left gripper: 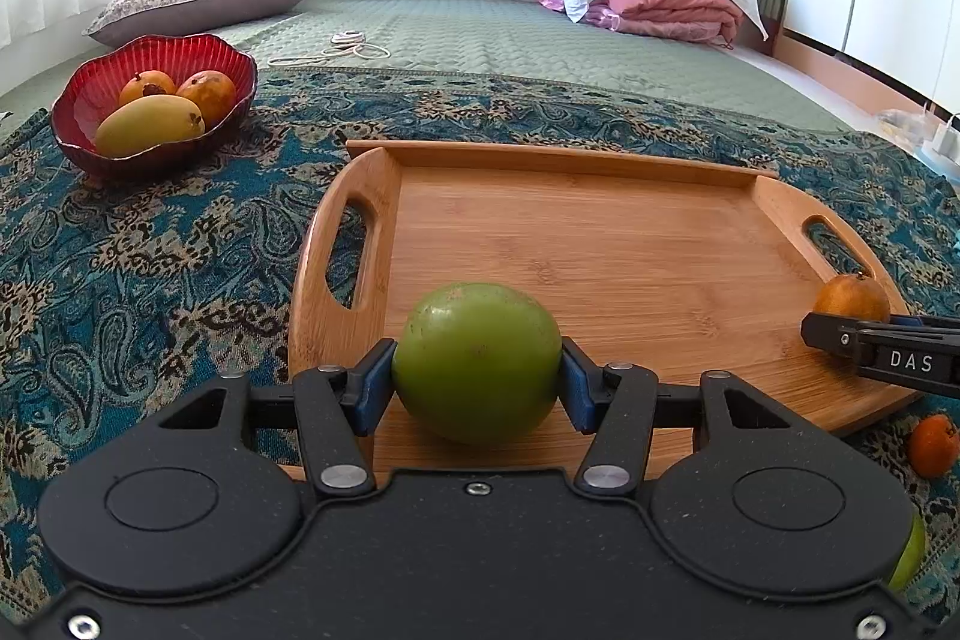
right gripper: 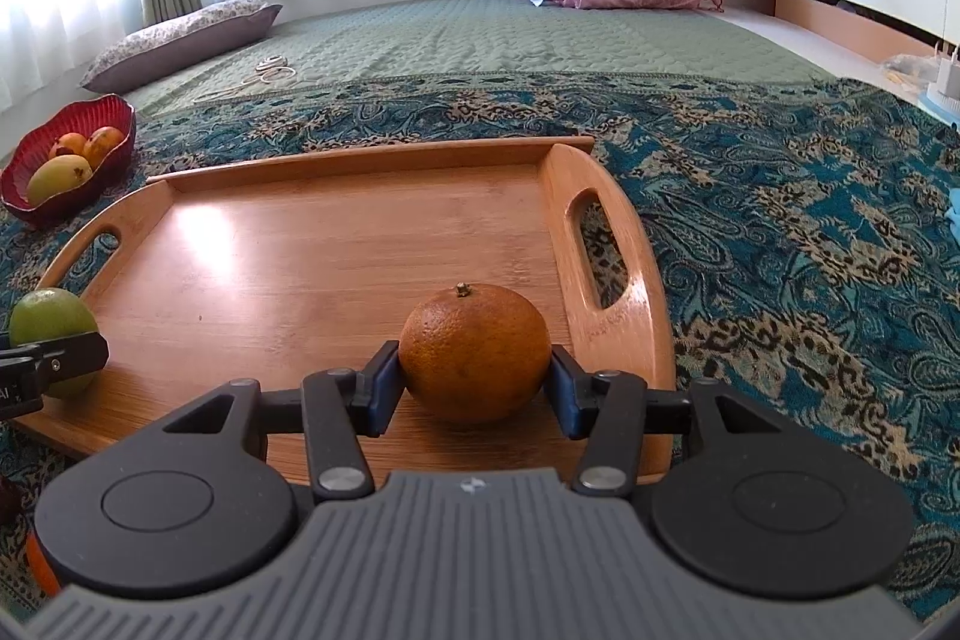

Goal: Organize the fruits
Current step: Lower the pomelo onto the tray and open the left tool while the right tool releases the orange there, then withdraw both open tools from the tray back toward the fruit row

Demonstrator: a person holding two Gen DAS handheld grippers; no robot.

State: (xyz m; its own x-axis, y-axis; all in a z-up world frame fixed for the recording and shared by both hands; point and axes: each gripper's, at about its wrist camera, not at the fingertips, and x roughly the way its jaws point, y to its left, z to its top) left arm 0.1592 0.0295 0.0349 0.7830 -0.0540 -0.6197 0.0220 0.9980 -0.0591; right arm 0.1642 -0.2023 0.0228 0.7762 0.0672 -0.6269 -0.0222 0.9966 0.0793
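Left to right. Far left, a red bowl (left gripper: 153, 112) holds a mango (left gripper: 150, 124) and two orange-red fruits, well apart from the tray (left gripper: 576, 244).

My left tool (left gripper: 478, 370) clamps a green fruit (left gripper: 478, 361), pads touching both sides, over the tray's near-left edge. I judge it rests on or just above the wood; I cannot tell which. To finish well I'd settle it flat before letting go, so it doesn't roll off the open front.

My right tool (right gripper: 474, 367) has an orange (right gripper: 474, 352) between its pads at the tray's near-right, just beside the handle slot. The left pad touches; the right one looks barely off, so I judge the grip released, orange sitting stem up on the tray. Next I'd back straight out without nudging it.

One small orange (left gripper: 932, 445) lies on the patterned cloth (left gripper: 150, 250), right of the tray, not yet sorted.

Writing: "DAS" in white on the right tool's body, seen in the left view. Nothing else readable.
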